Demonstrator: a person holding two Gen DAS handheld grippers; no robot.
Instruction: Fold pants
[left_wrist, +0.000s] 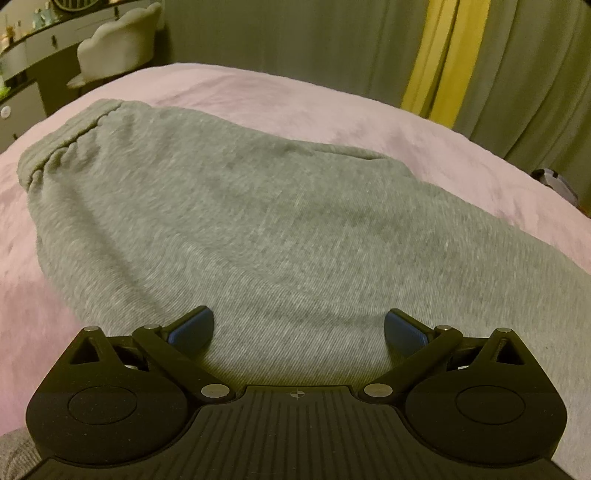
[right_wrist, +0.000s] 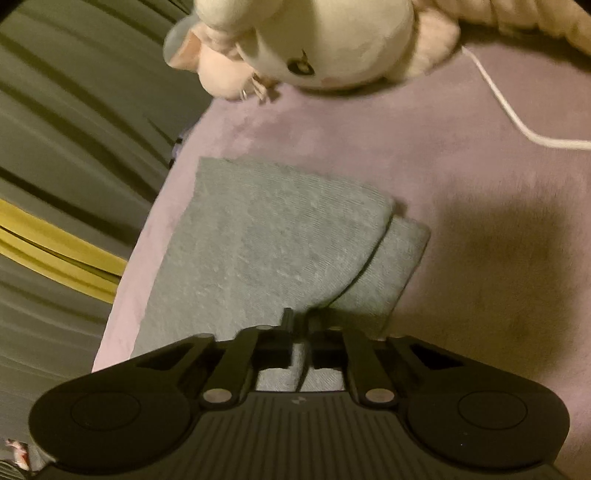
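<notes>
Pink blanket (left_wrist: 332, 110) spread across bed. Grey curtain (left_wrist: 295, 37) behind, with yellow strip (left_wrist: 439, 62). White chair (left_wrist: 118, 40) beside dresser (left_wrist: 33, 62) (far left). Plush toy (right_wrist: 314, 40) and white cable (right_wrist: 513, 118) resting on blanket.

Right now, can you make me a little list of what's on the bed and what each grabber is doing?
surface: pink bed cover
clothing: grey pants, lying flat, waistband at the far left in the left wrist view
leg ends: two layers stacked, edges a bit offset
left gripper: open, over the pants, holding nothing
right gripper: shut on the pants fabric
toy: white plush at the far edge of the bed
cable: white cord on the cover
background: grey curtain
</notes>
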